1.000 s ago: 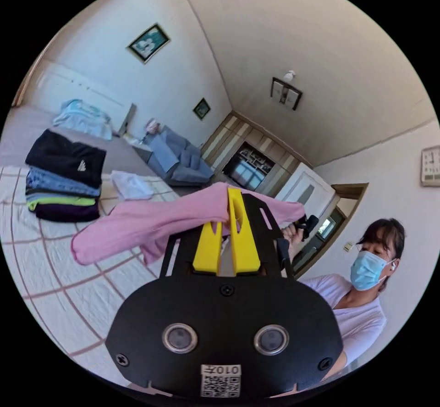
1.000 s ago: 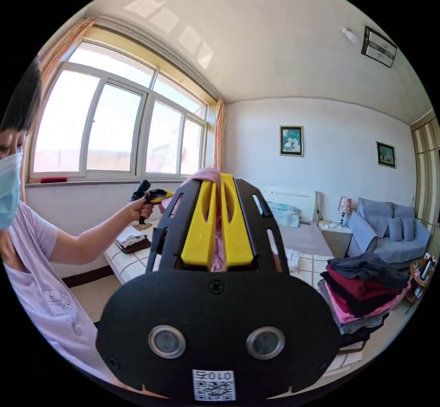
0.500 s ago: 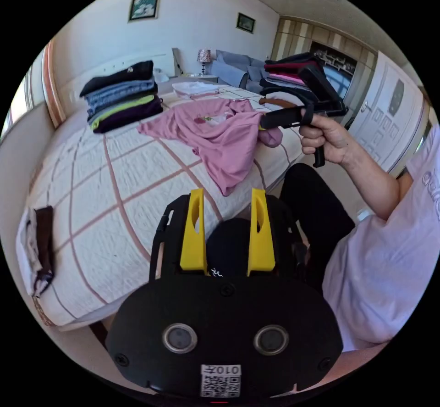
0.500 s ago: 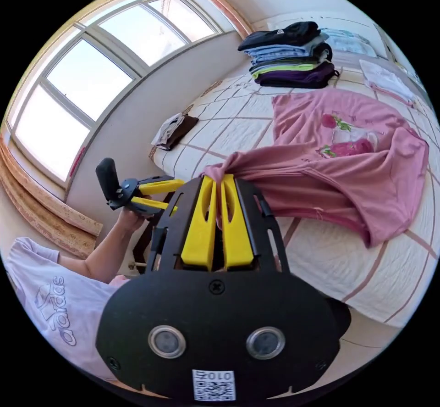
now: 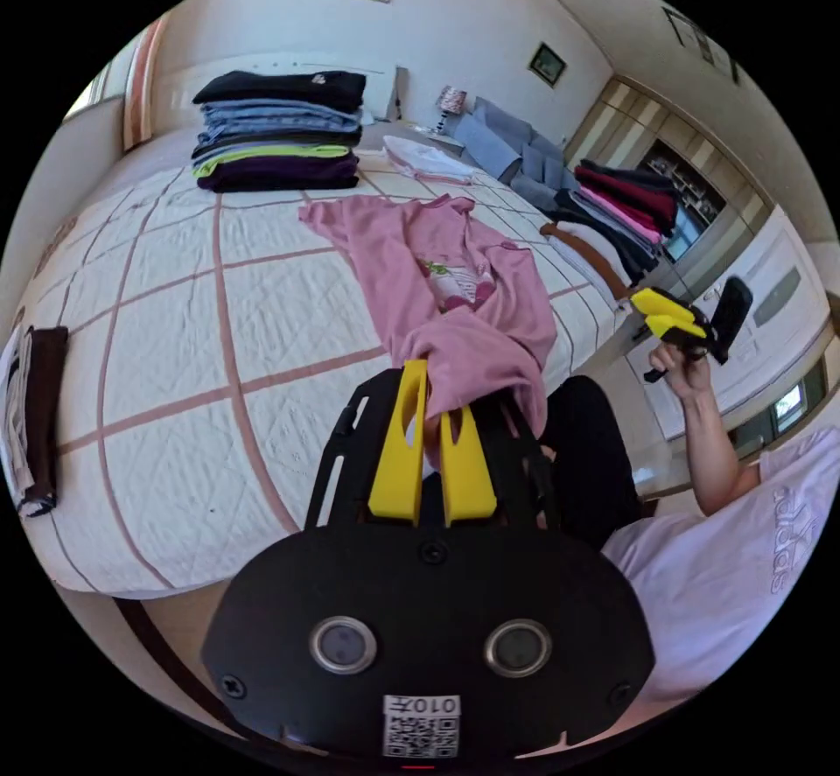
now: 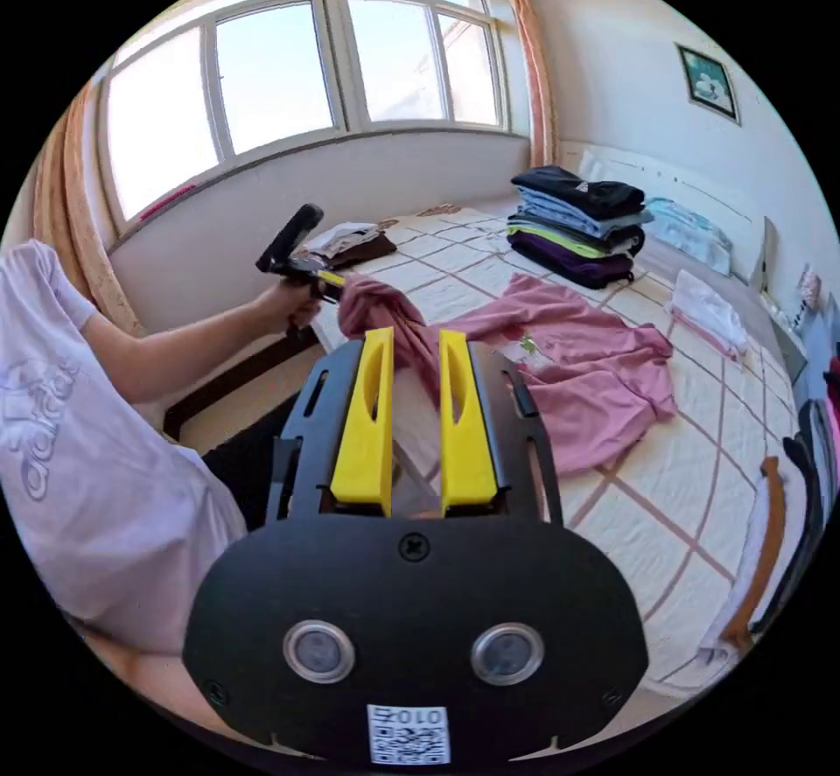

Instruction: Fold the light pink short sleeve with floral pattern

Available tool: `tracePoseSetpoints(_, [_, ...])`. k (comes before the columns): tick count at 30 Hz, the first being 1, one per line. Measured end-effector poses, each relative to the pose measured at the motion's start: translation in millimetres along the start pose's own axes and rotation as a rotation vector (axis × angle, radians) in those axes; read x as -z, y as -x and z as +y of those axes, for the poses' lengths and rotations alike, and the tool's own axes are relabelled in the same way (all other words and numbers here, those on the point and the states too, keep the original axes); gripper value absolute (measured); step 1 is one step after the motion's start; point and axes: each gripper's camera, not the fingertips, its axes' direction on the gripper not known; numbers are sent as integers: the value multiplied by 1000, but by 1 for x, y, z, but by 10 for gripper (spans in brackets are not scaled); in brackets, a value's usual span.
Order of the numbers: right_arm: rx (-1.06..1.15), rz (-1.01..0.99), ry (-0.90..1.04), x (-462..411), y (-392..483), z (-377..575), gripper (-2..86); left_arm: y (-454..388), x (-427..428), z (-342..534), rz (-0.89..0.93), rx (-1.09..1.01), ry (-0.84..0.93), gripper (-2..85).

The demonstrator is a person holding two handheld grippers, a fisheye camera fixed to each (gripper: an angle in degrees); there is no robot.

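Clearly the work is sitting at the laying-out step: the light pink short sleeve [image 5: 420,269] is lying half spread, print up, on the checked bed [image 5: 175,304], with its near edge bunched and lifted off the mattress. Going left to right in the left gripper view, a small dark-and-white bundle [image 5: 31,417] is resting at the bed's left edge, a tall stack of folded clothes [image 5: 276,133] is standing at the far left beyond the shirt, and a white folded garment [image 5: 429,165] is lying far and just right of that stack. The left hand-held gripper [image 5: 433,413] is clenching a gathered fold of the shirt's near hem, both jaws pressing on the cloth. Further right, a second pile of dark and red clothes [image 5: 621,207] is sitting on the bed's right side, and the right hand-held gripper [image 5: 667,318] is hanging out past the bed's right edge, released and carrying nothing; in the right gripper view its jaws are standing apart. I judge the next move is calling for the free gripper to be taking a second corner of the hem so the cloth can be pulled flat. The two piles are leaving limited room on either side, and the shirt's right half is lying crumpled over itself.
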Motion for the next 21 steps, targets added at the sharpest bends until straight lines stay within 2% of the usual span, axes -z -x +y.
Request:
tracePoseSetpoints(2, [41, 119, 65, -15, -2, 27, 104, 28, -11, -1, -50, 37, 64, 16])
tracePoseSetpoints(3, [77, 109, 121, -25, 0, 35, 106, 30, -15, -2, -77, 24, 94, 20])
tracePoseSetpoints(6, [206, 166, 157, -45, 19, 35, 108, 25, -35, -4, -189, -87, 207, 32])
tracePoseSetpoints(10, [354, 181, 190, -81, 37, 18, 113, 18, -37, 6, -170, -153, 167, 36])
tracePoseSetpoints(15, [550, 172, 372, -142, 51, 12, 114, 26, -31, 22, -147, -136, 132, 46])
tracePoseSetpoints(17, [542, 188, 399, -152, 47, 11, 106, 31, -31, 30, -170, -128, 146, 57])
tracePoseSetpoints(21, [374, 43, 374, -140, 16, -2, 40, 39, -35, 43, -170, -141, 173, 74])
